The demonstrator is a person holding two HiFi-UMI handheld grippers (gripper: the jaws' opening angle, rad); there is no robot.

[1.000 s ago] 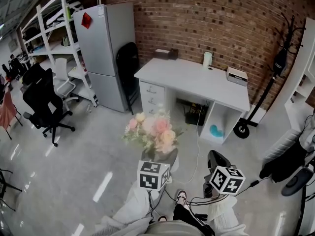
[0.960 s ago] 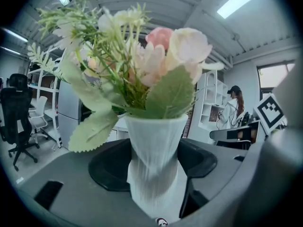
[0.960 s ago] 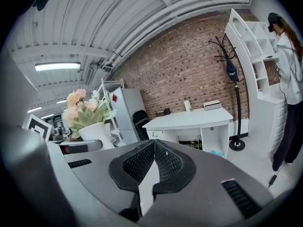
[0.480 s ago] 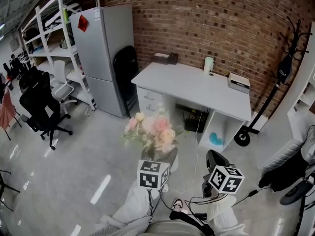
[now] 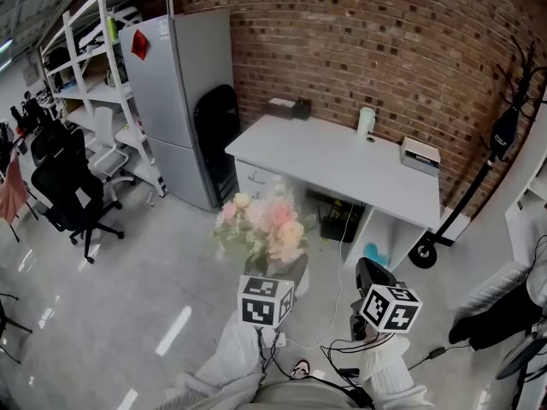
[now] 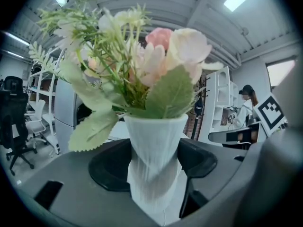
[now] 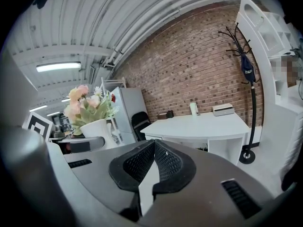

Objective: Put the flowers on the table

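While upright in left gripper (image 6: 152,174), flowers (image 6: 163,56) in white vase (image 6: 156,136)

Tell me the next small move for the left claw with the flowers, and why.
Probably carry it forward toward the white desk: the left claw is shut on the white vase of flowers, upright, with floor between it and the desk, whose near middle looks bare.

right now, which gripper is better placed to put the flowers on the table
Left: the left gripper is shut on the vase of flowers, with the table ahead. The right gripper is shut and empty.
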